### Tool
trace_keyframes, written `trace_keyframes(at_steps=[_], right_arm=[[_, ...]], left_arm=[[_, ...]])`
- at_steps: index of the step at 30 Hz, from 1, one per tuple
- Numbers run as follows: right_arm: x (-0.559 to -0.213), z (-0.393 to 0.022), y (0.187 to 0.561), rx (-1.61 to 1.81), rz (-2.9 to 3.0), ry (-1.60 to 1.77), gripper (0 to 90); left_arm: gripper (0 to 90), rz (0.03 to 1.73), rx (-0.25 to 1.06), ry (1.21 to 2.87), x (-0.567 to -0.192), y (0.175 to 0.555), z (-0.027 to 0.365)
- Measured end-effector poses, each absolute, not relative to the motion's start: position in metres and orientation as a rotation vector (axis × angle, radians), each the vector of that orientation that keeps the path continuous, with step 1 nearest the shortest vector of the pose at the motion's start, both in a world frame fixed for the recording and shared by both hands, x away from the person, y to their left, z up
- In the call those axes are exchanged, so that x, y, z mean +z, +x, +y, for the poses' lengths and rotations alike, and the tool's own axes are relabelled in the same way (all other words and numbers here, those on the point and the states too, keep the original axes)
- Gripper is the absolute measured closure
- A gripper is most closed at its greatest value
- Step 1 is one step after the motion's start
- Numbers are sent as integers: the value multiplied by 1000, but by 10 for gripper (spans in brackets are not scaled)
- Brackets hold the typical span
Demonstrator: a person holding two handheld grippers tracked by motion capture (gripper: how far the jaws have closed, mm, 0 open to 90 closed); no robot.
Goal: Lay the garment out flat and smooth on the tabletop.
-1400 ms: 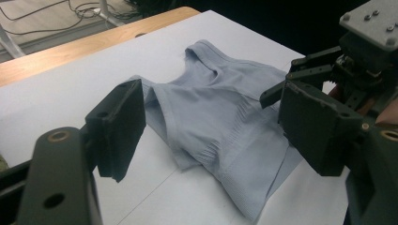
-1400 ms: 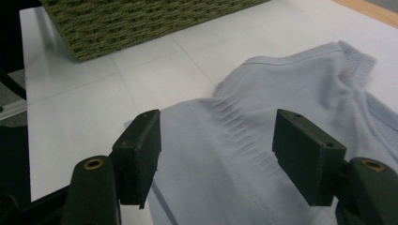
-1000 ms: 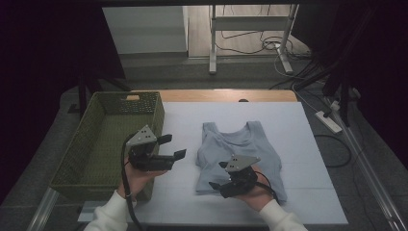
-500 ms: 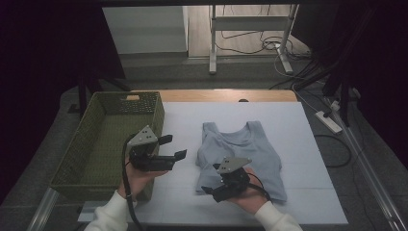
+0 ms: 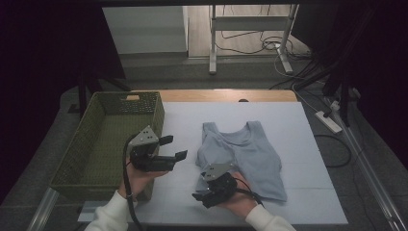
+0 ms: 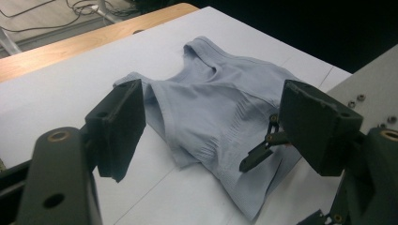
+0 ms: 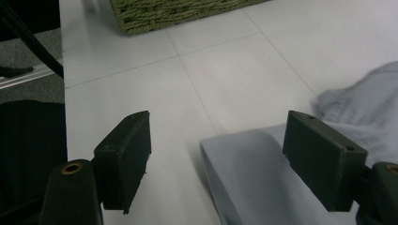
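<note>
Desk [image 5: 308, 144]: white top, faint grid lines, wooden strip along the far edge; basket [image 5: 103, 139]: olive woven, rectangular, handle slot in the far wall, set on the desk's left part, its right wall near the left tool; nothing to be seen inside it, floor bare weave. Top [image 5: 245, 156]: pale blue-grey sleeveless garment, lying flat on the desk right of the basket and well apart from it, neck and straps toward the far edge, hem toward the person; near left hem corner turned up in a small fold, seen in the right gripper view [image 7: 263, 178]. Left tool [image 5: 174, 148]: held in the left hand above the desk between basket and top, jaws spread wide and pointing toward the top, nothing between them; in the left gripper view the top [image 6: 220, 117] lies beyond the jaws, untouched. Right tool [image 5: 204, 197]: held low at the top's near left corner, jaws parted after having just been closing a little; the folded hem edge lies between the pads in the right gripper view, pads not pressing on it; basket corner [image 7: 178, 14] shows at that view's upper edge.
</note>
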State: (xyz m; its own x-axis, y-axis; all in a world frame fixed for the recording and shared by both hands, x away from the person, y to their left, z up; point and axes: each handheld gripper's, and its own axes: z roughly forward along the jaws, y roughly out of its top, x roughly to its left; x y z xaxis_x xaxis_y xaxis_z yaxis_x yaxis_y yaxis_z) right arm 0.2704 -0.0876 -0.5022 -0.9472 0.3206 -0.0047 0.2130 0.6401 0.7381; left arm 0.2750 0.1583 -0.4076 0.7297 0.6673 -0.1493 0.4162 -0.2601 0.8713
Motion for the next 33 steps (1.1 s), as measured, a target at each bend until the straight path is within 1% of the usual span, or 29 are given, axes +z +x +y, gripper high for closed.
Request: trace_keyframes(at_steps=[4, 9, 19, 24, 28, 31, 33], right_arm=[[-506, -82, 270, 1179, 2743, 424, 272], [-514, -77, 273, 1117, 2752, 427, 276], [-528, -71, 276, 989, 2766, 426, 343], [-527, -73, 278, 977, 2744, 437, 442], [-526, -75, 280, 961, 2729, 412, 541], [-525, -77, 280, 947, 2735, 375, 646], [-524, -78, 279, 922, 2723, 343, 735]], left_arm=[[243, 833, 305, 1894, -407, 275, 158], [243, 834, 306, 1893, -407, 274, 158], [244, 837, 308, 1893, -407, 274, 158], [243, 838, 309, 1893, -407, 274, 159], [244, 837, 309, 1895, -407, 274, 159], [244, 837, 309, 1896, -407, 274, 159], [243, 838, 308, 1897, -407, 273, 159]])
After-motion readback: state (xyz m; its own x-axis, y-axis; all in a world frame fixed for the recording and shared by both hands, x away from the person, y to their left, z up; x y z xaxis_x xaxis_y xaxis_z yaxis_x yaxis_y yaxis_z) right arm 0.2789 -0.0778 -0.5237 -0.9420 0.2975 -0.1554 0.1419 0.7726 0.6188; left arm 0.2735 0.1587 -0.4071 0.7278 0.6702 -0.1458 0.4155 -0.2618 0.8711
